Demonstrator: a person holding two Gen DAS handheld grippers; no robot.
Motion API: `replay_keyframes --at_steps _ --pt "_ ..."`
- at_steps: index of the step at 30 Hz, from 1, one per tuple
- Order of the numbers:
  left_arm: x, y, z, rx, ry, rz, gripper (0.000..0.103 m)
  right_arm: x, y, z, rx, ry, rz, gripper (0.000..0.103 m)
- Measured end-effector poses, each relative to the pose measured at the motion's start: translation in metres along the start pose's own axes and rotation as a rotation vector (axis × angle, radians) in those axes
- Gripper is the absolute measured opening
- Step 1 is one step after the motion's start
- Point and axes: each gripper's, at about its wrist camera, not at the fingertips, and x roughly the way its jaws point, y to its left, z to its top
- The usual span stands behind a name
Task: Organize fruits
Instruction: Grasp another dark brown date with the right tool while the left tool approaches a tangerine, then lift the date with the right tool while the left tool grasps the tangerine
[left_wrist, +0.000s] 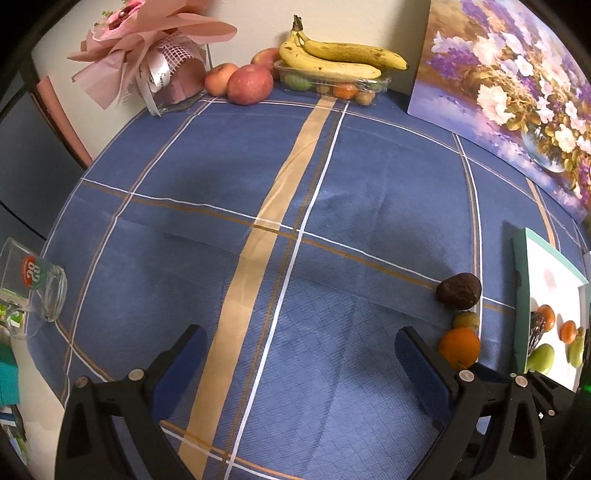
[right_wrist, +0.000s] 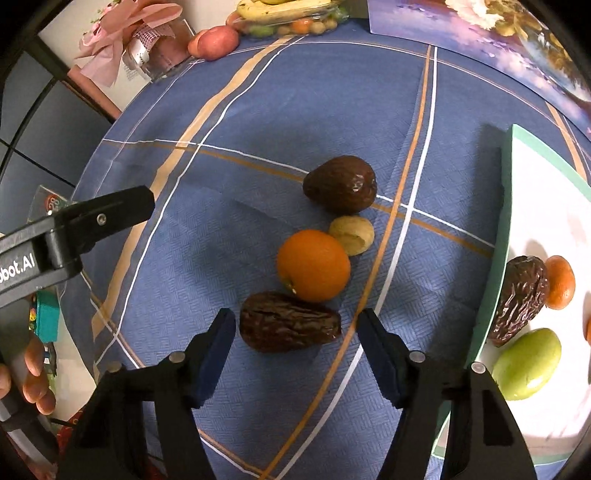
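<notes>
Right gripper (right_wrist: 295, 354) open, straddling wrinkled date (right_wrist: 290, 321) on the cloth, pads not yet touching. Close gently, centred, clear of the orange (right_wrist: 314, 265) just beyond. Further off: pale fruit (right_wrist: 351, 235), dark fruit (right_wrist: 340, 184). Then across to tray (right_wrist: 506, 206) with 4 fruits showing. Left gripper (left_wrist: 299, 363) open, empty.

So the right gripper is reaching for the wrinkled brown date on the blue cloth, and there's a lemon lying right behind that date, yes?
Not a lemon: the fruit just behind the date is an orange, as the right wrist view shows. The rest holds: the right gripper straddles the date on the blue cloth, pads not yet touching it.
</notes>
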Motion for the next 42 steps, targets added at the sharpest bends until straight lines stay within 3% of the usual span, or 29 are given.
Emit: replay_keyframes --at_steps 2,9,18,27,37,42 --pt "0.000 -0.002 0.000 0.004 0.000 0.000 0.103 0.000 0.001 0.001 -0.003 -0.002 0.012 0.058" --pt "-0.001 -0.012 0.000 0.035 -0.006 0.007 0.103 -0.010 -0.004 -0.002 -0.008 -0.019 0.017 0.058" --pt "-0.003 -0.025 -0.001 0.042 -0.020 -0.019 0.103 -0.054 -0.036 -0.013 0.060 -0.120 -0.016 0.058" --pt "0.005 -0.038 0.000 0.007 0.003 -0.101 0.103 -0.098 -0.090 -0.027 0.212 -0.241 -0.143 0.058" --pt "0.017 -0.073 -0.005 0.018 0.061 -0.232 0.101 -0.126 -0.131 -0.039 0.345 -0.303 -0.169 0.058" --pt "0.020 -0.094 -0.009 0.079 0.084 -0.269 0.088 -0.125 -0.136 -0.040 0.369 -0.304 -0.174 0.058"
